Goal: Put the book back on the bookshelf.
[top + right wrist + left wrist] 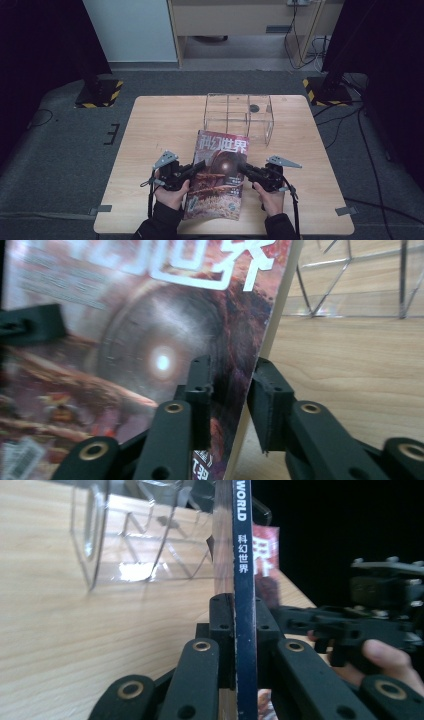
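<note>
Wood: pale tabletop (150, 130), with the work near the person's edge.
Magazine: glossy science-fiction issue (217, 175), red title characters on the cover, lying lengthwise between the two grippers at the table's near middle; its far end points at the clear box.
Spine: dark blue, white lettering, seen edge-on in the left gripper view (244, 605), standing straight up between that gripper's jaws.
Left gripper: (200, 166) clamped tight on the magazine's spine edge, pads pressed flat against both sides; the left hand (171, 194) holds it from below.
Right gripper: (242, 168) at the opposite, open-page edge; in its own view one jaw lies on the cover, the other stands a little off the back of the pages (235, 390), so the edge sits between the jaws without being squeezed. Loose, not a grip.
Right hand: (271, 197) behind its gripper, near the table edge.
Clear box: transparent divided organiser (239, 117) on the far side of the table, just beyond the magazine's top edge.
Floor: grey carpet (60, 150) around the table.
</note>
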